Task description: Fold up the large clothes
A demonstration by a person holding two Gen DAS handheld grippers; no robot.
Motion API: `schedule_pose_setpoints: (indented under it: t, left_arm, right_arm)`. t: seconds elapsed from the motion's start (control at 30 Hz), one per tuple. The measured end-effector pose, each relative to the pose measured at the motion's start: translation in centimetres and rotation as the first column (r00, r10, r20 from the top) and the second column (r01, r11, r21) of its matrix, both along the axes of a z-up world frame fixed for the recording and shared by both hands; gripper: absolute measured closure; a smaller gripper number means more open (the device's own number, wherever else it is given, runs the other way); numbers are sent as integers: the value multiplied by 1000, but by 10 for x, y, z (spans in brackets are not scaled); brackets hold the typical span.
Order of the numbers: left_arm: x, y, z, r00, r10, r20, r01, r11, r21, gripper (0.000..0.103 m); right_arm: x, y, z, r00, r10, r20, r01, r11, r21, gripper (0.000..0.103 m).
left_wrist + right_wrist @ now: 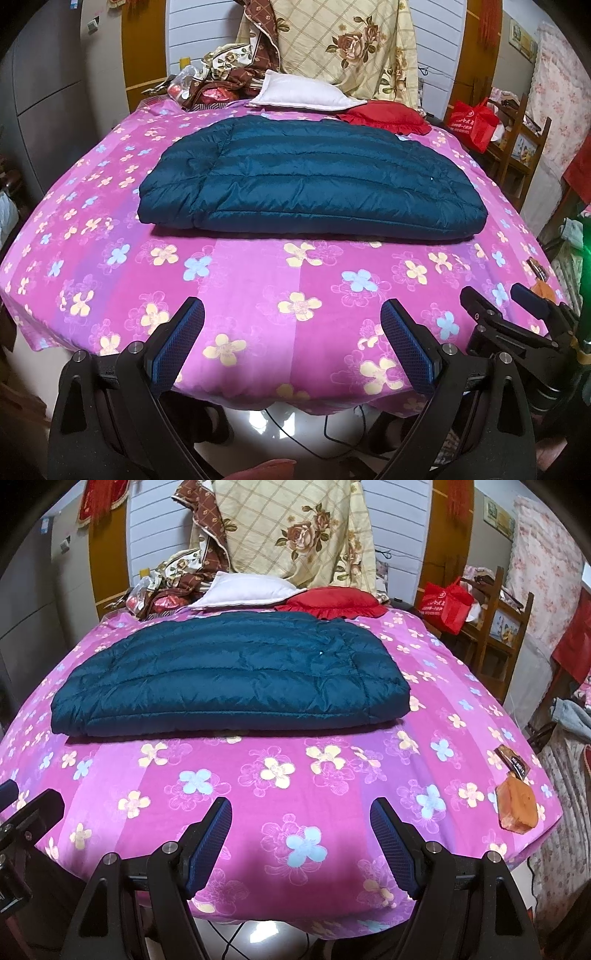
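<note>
A dark teal quilted down jacket (pixel 310 177) lies folded into a flat rectangle on the pink flowered bed sheet (pixel 258 280); it also shows in the right wrist view (pixel 229 679). My left gripper (pixel 291 314) is open and empty, held over the near edge of the bed, well short of the jacket. My right gripper (pixel 301 812) is open and empty too, beside the left one at the near edge. The right gripper shows at the right of the left wrist view (pixel 498 295), and the left gripper at the left edge of the right wrist view (pixel 29 797).
A white pillow (pixel 306 94) and a red pillow (pixel 384 116) lie at the head of the bed, with a floral quilt (pixel 343 48) piled behind. An orange packet (pixel 517 805) sits at the bed's right edge. A wooden shelf with a red bag (pixel 472 122) stands to the right.
</note>
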State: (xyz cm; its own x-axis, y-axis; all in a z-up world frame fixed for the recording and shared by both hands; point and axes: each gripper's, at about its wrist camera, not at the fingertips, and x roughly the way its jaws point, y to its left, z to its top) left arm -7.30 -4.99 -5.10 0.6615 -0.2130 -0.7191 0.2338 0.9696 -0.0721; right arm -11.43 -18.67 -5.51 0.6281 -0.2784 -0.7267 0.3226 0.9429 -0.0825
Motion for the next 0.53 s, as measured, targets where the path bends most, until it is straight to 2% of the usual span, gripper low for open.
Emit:
schedule_pose_setpoints:
  t: [0.33,0.53]
  left_arm:
    - [5,3,-3,1000,-7,-16,7,1000,-15,7]
    - [29,16,-6,999,15,-29,-16,1000,-25,7]
  right_arm:
    - [7,0,-3,1000,4,-12,-4,1000,5,28]
    - [30,-6,-10,999,14,-51,-12,999,40,28]
